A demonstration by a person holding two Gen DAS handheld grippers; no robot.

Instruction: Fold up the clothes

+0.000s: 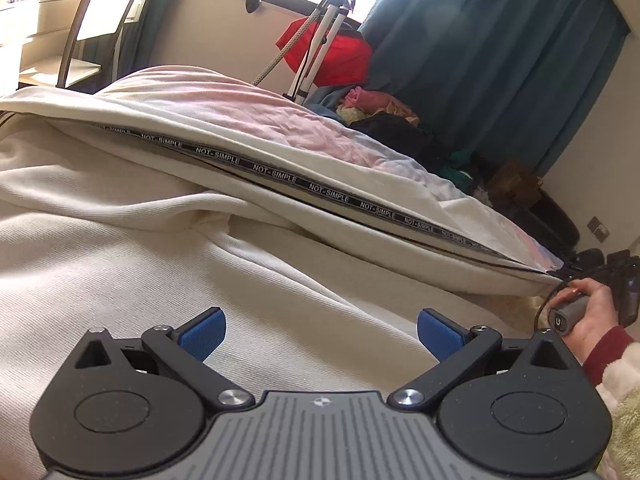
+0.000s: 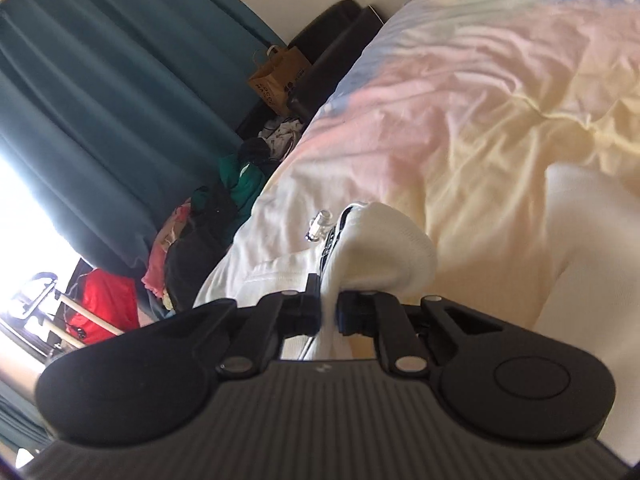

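A cream garment [image 1: 120, 248] lies spread over a bed, filling the near part of the left wrist view. One long edge of it is lifted and pulled taut; a black tape [image 1: 280, 178] printed with "NOT-SIMPLE" runs along that edge, slanting down to the right.

The left gripper [image 1: 320, 334] hovers just above the flat cloth, its blue pads [image 1: 204, 336] spread wide with nothing between them. There is open cloth ahead of it up to the raised edge.

At the far right end of the taut edge, a hand [image 1: 592, 312] in a dark red sleeve holds the right gripper's handle. In the right wrist view the right gripper [image 2: 329, 314] is clamped tight on a bunched corner of the garment, with white cloth squeezed between its jaws. A small metal zip pull [image 2: 318, 226] shows just beyond.

Past the garment lies a rumpled pastel sheet [image 2: 480, 100], mostly bare.

Beyond the bed's far edge, a pile of clothes [image 2: 208, 232] lies against teal curtains [image 2: 100, 100]. A brown paper bag [image 2: 278, 76] stands near a dark box; what the bag holds cannot be seen. A red bag [image 1: 320, 52] sits behind a white stand by the bright window.
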